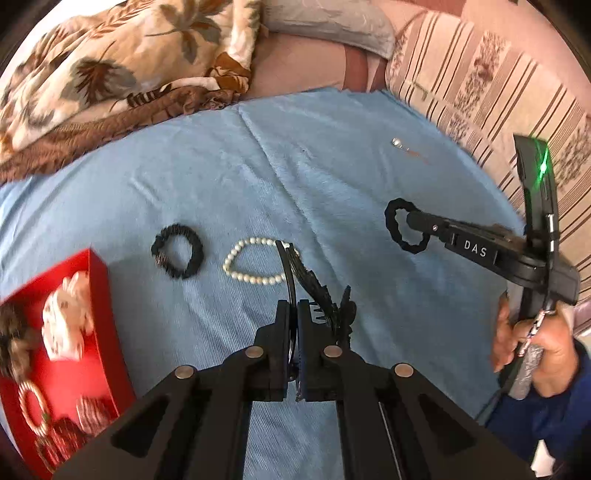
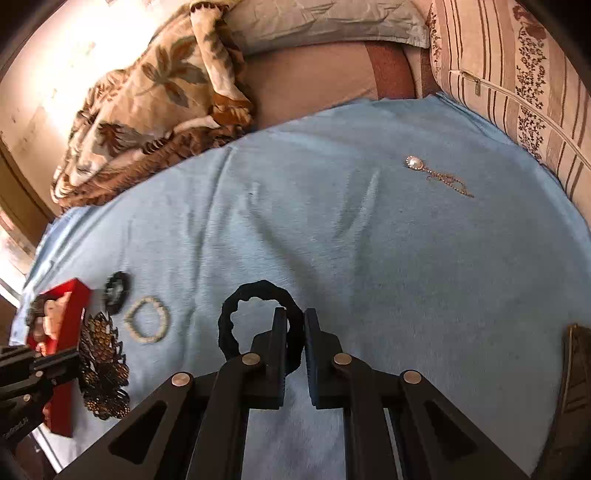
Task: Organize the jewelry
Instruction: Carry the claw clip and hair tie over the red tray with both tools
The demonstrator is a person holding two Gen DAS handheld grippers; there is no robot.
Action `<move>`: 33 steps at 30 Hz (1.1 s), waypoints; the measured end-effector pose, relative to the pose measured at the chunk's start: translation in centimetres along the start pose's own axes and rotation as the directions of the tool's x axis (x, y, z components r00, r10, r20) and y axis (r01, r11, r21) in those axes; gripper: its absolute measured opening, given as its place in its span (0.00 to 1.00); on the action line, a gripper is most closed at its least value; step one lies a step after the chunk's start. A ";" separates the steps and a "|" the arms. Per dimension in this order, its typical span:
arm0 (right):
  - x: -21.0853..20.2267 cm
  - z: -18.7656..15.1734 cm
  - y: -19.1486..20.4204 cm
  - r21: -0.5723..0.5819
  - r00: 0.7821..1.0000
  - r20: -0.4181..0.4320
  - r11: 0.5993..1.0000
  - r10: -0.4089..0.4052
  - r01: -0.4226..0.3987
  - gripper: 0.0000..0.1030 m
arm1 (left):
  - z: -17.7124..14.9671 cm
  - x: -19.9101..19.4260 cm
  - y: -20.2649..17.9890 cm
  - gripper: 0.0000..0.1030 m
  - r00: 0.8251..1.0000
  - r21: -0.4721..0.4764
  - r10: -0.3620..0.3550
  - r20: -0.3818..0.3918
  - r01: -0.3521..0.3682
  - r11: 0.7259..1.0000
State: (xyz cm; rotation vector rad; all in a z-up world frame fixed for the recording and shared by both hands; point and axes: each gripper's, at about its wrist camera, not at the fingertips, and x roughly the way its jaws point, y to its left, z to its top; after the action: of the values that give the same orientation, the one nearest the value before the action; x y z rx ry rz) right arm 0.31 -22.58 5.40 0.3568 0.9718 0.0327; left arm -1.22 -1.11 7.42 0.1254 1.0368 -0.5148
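Note:
My left gripper (image 1: 294, 306) is shut on a black butterfly hair clip (image 1: 321, 291), held above the blue cloth; the clip also shows in the right wrist view (image 2: 103, 354). My right gripper (image 2: 294, 317) is shut on a black hair tie (image 2: 236, 317), which hangs from its tips and also shows in the left wrist view (image 1: 397, 230). On the cloth lie a pearl bracelet (image 1: 236, 264), a black scrunchie (image 1: 177, 256) and a pearl pendant with chain (image 2: 415, 162). A red box (image 1: 85, 325) at the left holds several hair ties and bangles.
The blue cloth (image 1: 221, 177) covers a bed. A floral blanket (image 1: 110, 66) is bunched at the back left. A striped cushion (image 1: 480, 85) lines the right side. A grey pillow (image 2: 325, 18) lies at the back.

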 end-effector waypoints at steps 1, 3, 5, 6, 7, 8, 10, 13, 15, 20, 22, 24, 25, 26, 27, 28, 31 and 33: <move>-0.4 -0.2 0.1 0.007 1.000 0.002 1.000 0.012 -0.012 0.10 | -0.2 -0.5 0.1 0.03 1.000 -0.016 -0.011 0.006 0.011 1.000; -1.5 -0.5 0.4 0.020 0.999 0.008 0.999 0.045 -0.046 0.10 | -0.8 -1.8 0.3 0.03 0.999 -0.049 -0.039 0.025 0.040 0.998; -2.5 -0.9 0.8 0.025 0.997 0.015 0.997 0.072 -0.072 0.10 | -1.5 -3.2 0.5 0.03 0.997 -0.078 -0.062 0.048 0.066 0.995; -3.0 -1.2 1.2 0.024 0.996 0.018 0.996 0.086 -0.086 0.10 | -1.8 -3.8 0.6 0.03 0.996 -0.090 -0.068 0.060 0.074 0.993; -3.5 -1.4 1.7 0.022 0.995 0.020 0.995 0.098 -0.099 0.10 | -2.1 -4.6 0.7 0.03 0.995 -0.104 -0.075 0.072 0.082 0.991; -3.8 -1.6 2.0 0.019 0.994 0.022 0.994 0.108 -0.109 0.10 | -2.4 -5.2 0.8 0.03 0.993 -0.116 -0.081 0.083 0.091 0.989; -4.6 -2.0 3.0 0.006 0.991 0.024 0.991 0.130 -0.130 0.10 | -3.1 -6.7 1.2 0.03 0.991 -0.146 -0.088 0.106 0.103 0.984; -5.6 -2.5 4.4 -0.008 0.987 0.026 0.987 0.161 -0.161 0.10 | -4.2 -8.7 2.1 0.03 0.984 -0.192 -0.102 0.143 0.129 0.973; -6.1 -2.9 5.1 -0.013 0.983 0.029 0.983 0.182 -0.182 0.10 | -5.2 -10.0 2.9 0.03 0.976 -0.233 -0.129 0.177 0.169 0.958; -7.7 -3.9 7.7 -0.036 0.969 0.029 0.969 0.245 -0.244 0.10 | -7.4 -12.1 5.5 0.03 0.961 -0.322 -0.144 0.235 0.216 0.922; -8.0 -4.2 8.7 -0.056 0.966 0.021 0.965 0.259 -0.258 0.10 | -8.5 -12.9 7.1 0.03 0.960 -0.363 -0.126 0.252 0.214 0.907; -8.4 -4.5 10.0 -0.070 0.960 0.012 0.958 0.279 -0.277 0.10 | -9.6 -14.0 8.7 0.03 0.960 -0.400 -0.083 0.267 0.189 0.897; -8.5 -4.6 10.4 -0.074 0.958 0.008 0.955 0.288 -0.286 0.10 | -10.0 -14.5 9.5 0.03 0.961 -0.414 -0.056 0.271 0.169 0.894; -8.6 -4.7 11.1 -0.079 0.954 0.003 0.951 0.300 -0.299 0.10 | -10.5 -15.2 10.5 0.03 0.961 -0.430 -0.020 0.276 0.142 0.892; -8.7 -4.7 11.5 -0.085 0.951 -0.002 0.948 0.308 -0.307 0.10 | -11.0 -15.7 11.4 0.03 0.960 -0.443 0.014 0.279 0.116 0.889; -8.8 -4.8 12.4 -0.095 0.948 -0.008 0.944 0.318 -0.317 0.10 | -11.5 -16.4 12.6 0.04 0.957 -0.462 0.054 0.284 0.087 0.882; -8.7 -5.2 14.2 -0.126 0.943 -0.025 0.935 0.331 -0.332 0.10 | -13.2 -17.9 16.1 0.04 0.947 -0.536 0.123 0.298 0.059 0.842; -8.3 -5.4 15.8 -0.155 0.941 -0.041 0.928 0.335 -0.337 0.10 | -14.4 -18.4 18.2 0.04 0.942 -0.583 0.147 0.302 0.060 0.810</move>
State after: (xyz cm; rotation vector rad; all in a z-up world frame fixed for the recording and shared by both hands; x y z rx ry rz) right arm -6.75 -7.77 14.20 0.3716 0.9053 0.4250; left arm -11.58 26.05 13.09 -0.4800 0.8118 -0.1409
